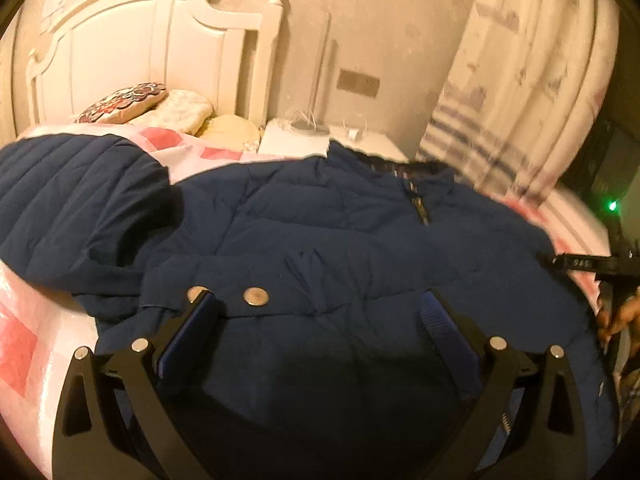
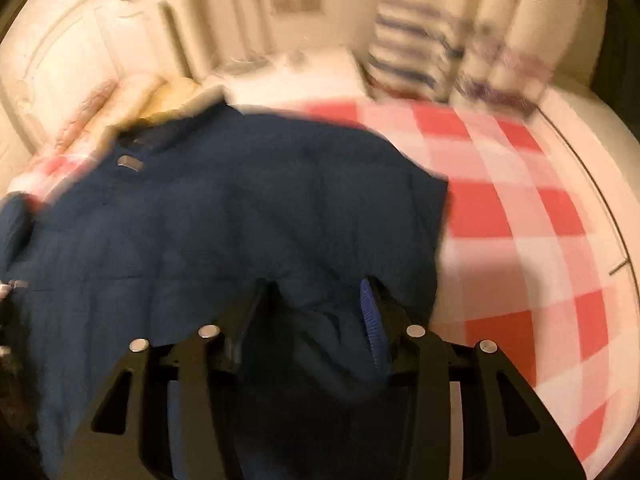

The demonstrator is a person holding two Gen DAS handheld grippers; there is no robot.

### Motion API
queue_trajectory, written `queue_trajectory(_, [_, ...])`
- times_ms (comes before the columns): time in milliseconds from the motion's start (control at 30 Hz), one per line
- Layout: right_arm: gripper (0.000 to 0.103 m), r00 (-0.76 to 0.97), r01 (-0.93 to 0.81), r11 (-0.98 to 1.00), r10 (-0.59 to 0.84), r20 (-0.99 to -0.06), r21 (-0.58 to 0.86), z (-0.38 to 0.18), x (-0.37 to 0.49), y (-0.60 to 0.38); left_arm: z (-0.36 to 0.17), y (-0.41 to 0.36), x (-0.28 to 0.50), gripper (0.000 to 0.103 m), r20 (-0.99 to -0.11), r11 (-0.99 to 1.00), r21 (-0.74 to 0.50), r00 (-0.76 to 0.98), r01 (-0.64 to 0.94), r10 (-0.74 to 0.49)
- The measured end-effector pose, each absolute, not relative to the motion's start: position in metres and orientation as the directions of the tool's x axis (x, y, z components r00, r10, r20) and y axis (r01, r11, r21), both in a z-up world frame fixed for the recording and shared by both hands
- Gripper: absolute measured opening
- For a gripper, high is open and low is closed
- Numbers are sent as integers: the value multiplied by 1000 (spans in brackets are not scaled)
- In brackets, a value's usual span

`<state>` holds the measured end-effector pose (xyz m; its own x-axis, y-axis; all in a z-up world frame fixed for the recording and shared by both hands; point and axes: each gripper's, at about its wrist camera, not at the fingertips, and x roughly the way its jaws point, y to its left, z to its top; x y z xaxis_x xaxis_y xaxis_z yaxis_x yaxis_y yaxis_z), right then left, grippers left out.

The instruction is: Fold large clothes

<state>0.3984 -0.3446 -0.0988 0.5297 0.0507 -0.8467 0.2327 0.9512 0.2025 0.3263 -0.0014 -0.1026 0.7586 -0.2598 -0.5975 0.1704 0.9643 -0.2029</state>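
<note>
Quilted navy jacket (image 1: 320, 220) lies under spread left tongs (image 1: 316, 312); right tongs (image 2: 320, 292) seemingly pinch its fabric.

One navy jacket (image 1: 320, 224), two grippers, three pillows (image 1: 168, 110), one nightstand (image 1: 320, 140)

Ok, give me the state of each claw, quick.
Left claw: open, hovering over the navy puffer jacket, holding nothing.
Right claw: partly closed around a bunch of the jacket's fabric; view blurred, firm grip cannot be told.
</note>
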Motion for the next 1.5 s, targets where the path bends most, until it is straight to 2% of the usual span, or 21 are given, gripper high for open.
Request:
queue_trajectory(67, [39, 539, 273, 934, 50, -841, 230, -91, 398, -346, -102, 5, 328, 101, -583, 957, -240, 764, 161, -275])
queue_trajectory(200, [44, 616, 208, 963, 6, -788, 170, -69, 405, -324, -102, 14, 333, 101, -570, 944, -298, 767, 141, -295])
queue_trajectory(267, [46, 599, 167, 978, 0, -801, 125, -75, 420, -316, -103, 14, 334, 101, -573, 944, -301, 765, 138, -295])
queue_trajectory(300, [46, 562, 163, 985, -48, -825, 54, -84, 429, -311, -104, 13, 334, 101, -576, 945, -298, 763, 137, -292])
queue_trajectory(333, [51, 524, 166, 986, -83, -848, 6, -97, 437, -313, -104, 12, 335, 101, -581, 946, -296, 761, 135, -290])
queue_trajectory(433, [51, 513, 237, 961, 1, -858, 143, -97, 439, -339, -106, 12, 338, 101, -599, 949, -292, 750, 123, -281])
queue_trajectory(533, [51, 561, 309, 941, -63, -826, 138, -77, 421, -340, -107, 14, 339, 101, -600, 947, -297, 748, 121, -283])
queue_trajectory(600, [54, 612, 256, 953, -32, -790, 159, -65, 404, -324, -108, 13, 340, 101, -606, 950, -288, 746, 117, -276])
queue_trajectory(667, [60, 606, 152, 983, -8, -795, 106, -66, 397, -298, -109, 10, 341, 101, -614, 955, -275, 744, 113, -265])
queue_trajectory(733, [62, 525, 93, 996, -37, -850, 14, -92, 409, -281, -110, 9, 342, 101, -623, 958, -265, 739, 107, -255])
queue_trajectory(767, [66, 518, 93, 995, -33, -855, 19, -100, 412, -282, -110, 9, 342, 101, -626, 958, -266, 737, 104, -254])
queue_trajectory(833, [68, 519, 150, 981, 29, -854, 125, -102, 411, -300, -111, 12, 343, 101, -626, 955, -277, 735, 102, -260])
queue_trajectory(900, [66, 513, 226, 968, -20, -858, 113, -88, 401, -300, -112, 15, 343, 101, -622, 950, -295, 734, 102, -272])
queue_trajectory(967, [67, 585, 188, 972, 5, -811, 142, -64, 377, -280, -113, 17, 343, 101, -621, 947, -305, 733, 101, -278])
queue_trajectory(1033, [73, 647, 130, 982, 20, -763, 136, -46, 347, -254, -113, 16, 343, 101, -626, 950, -296, 731, 99, -271])
queue_trajectory(1167, [79, 550, 31, 999, 12, -835, 35, -78, 333, -224, -112, 15, 344, 101, -635, 955, -278, 728, 98, -260])
queue_trajectory(1233, [81, 559, 52, 992, 63, -827, 111, -93, 330, -235, -112, 15, 344, 101, -634, 955, -281, 728, 98, -261])
queue_trajectory(1300, [81, 537, 85, 991, 45, -843, 107, -87, 333, -236, -111, 15, 342, 101, -631, 954, -283, 729, 102, -265])
queue_trajectory(1367, [81, 538, 101, 991, 20, -843, 88, -75, 327, -230, -104, 16, 334, 100, -647, 963, -252, 724, 94, -240])
queue_trajectory(1500, [83, 622, 21, 998, 40, -782, 67, -51, 299, -205, -75, 17, 295, 100, -595, 986, -143, 788, 90, -158])
